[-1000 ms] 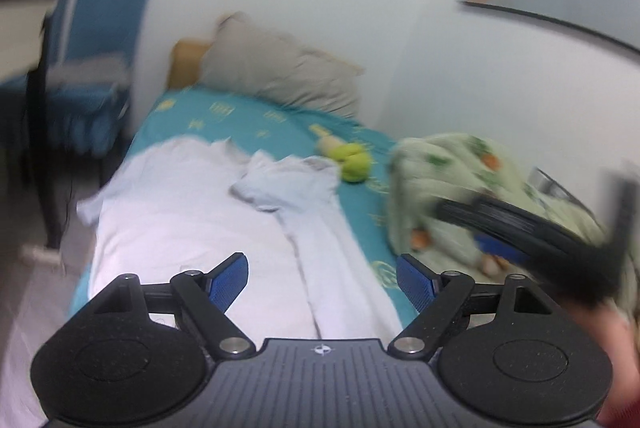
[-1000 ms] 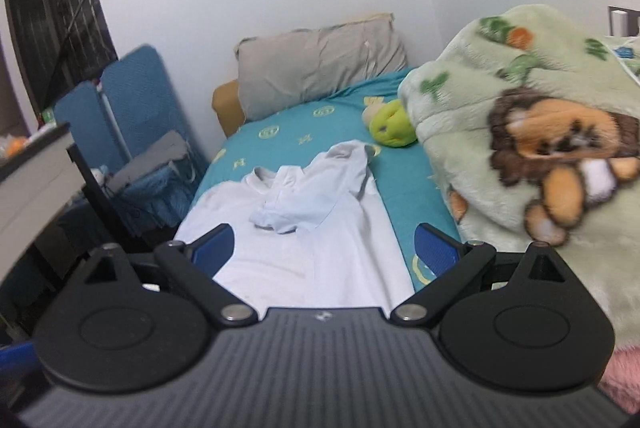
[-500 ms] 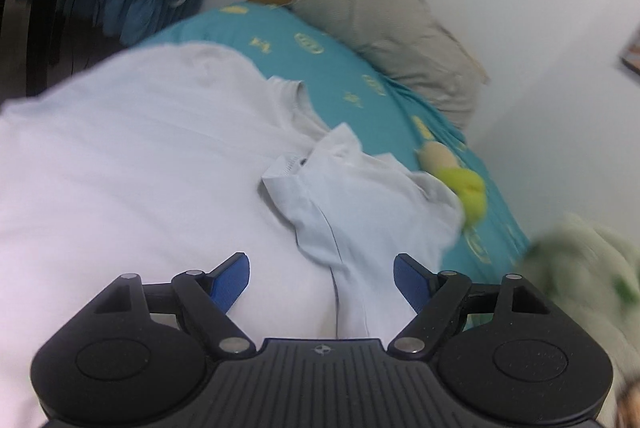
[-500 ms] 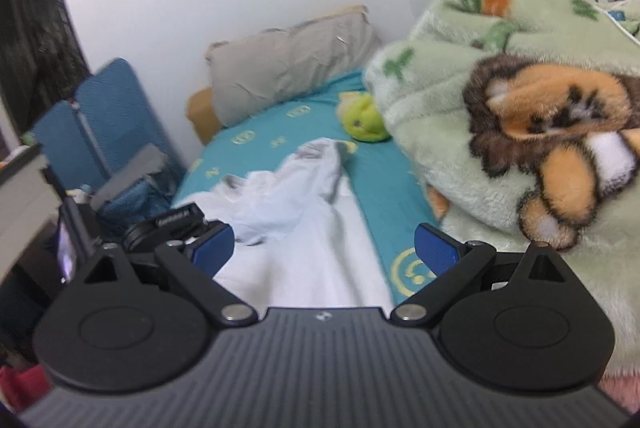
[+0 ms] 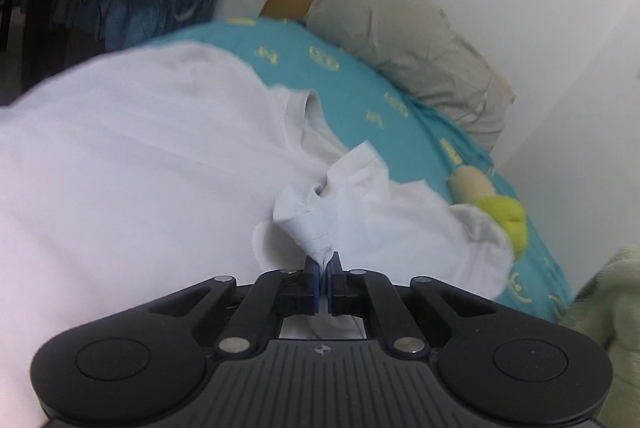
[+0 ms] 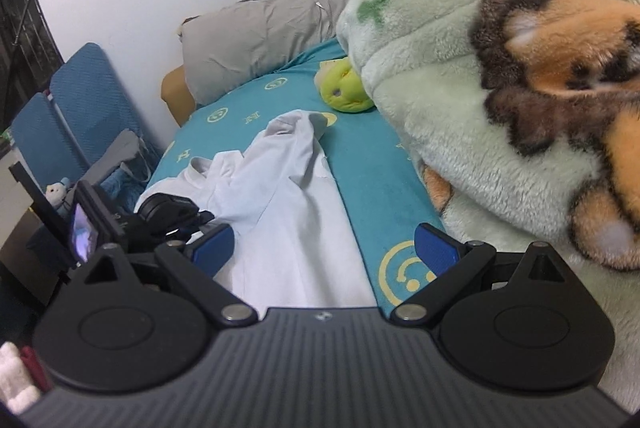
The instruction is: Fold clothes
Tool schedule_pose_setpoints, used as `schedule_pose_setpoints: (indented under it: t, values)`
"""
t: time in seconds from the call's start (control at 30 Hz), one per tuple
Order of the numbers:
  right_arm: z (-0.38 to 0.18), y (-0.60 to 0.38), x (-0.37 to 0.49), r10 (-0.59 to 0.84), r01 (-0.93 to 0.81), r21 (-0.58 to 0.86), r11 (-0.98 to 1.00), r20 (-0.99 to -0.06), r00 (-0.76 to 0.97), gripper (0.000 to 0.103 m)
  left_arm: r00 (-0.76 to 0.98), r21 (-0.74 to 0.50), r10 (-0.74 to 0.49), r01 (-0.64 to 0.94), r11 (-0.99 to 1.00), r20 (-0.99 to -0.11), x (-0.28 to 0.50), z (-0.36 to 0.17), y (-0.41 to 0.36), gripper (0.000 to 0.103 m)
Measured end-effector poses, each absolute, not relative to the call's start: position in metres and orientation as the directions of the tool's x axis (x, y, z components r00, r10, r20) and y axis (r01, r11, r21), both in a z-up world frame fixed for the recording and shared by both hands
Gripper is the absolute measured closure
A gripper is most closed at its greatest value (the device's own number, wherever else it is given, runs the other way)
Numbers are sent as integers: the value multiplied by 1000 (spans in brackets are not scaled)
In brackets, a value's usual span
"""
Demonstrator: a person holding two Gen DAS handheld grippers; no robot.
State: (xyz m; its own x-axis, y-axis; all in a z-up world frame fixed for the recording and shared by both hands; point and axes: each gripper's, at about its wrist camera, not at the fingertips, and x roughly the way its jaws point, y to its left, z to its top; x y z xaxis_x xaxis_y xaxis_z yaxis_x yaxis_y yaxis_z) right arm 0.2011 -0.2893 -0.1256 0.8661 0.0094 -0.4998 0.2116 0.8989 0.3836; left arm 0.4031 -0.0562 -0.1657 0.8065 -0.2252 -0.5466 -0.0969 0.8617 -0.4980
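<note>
Where the folded-over sleeve bunches up on the white shirt (image 5: 120, 164), we see the left gripper (image 5: 322, 270) pinched tight on a hemmed corner of that sleeve (image 5: 310, 224), its blue pads pressed together with the cloth drawn into a small peak between them. The shirt lies spread on the teal bedsheet (image 5: 348, 84), its body covering the near half of the bed and reaching the left edge; the neckline opens toward the head of the bed. From the right wrist view the same shirt (image 6: 288, 212) runs lengthwise along the sheet (image 6: 360, 164), one sleeve flopped across the chest toward the wall side. The right gripper (image 6: 324, 248) hangs above the foot end with its blue pads spread wide, nothing between them. The left gripper (image 6: 168, 212) shows there too, low against the shirt near the bed's left edge. A grey pillow (image 5: 404, 40) sits at the head of the bed. A yellow-green plush toy (image 6: 346, 90) lies on the sheet by the wall side, touching a green fleece blanket (image 6: 460, 76) with a lion print heaped along that side.
</note>
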Motion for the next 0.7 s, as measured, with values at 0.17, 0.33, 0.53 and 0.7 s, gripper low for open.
schedule_pose_setpoints:
  t: [0.17, 0.33, 0.53, 0.7]
  values:
    - [-117, -285, 190, -5, 211, 375, 903, -482, 876, 5, 805, -455, -174, -131, 881, -568, 355, -142, -44, 100]
    - [-114, -279, 187, -5, 192, 349, 917, -472, 882, 5, 784, -323, -162, -51, 945, -600, 346, -146, -54, 90]
    - [-111, -272, 185, 11, 165, 334, 928, -468, 884, 5, 725, -304, -194, -22, 952, -661, 303, -121, -32, 48]
    - [-109, -267, 183, 25, 143, 321, 936, -466, 885, 5, 637, -152, -111, -11, 988, -763, 224, -92, 6, 35]
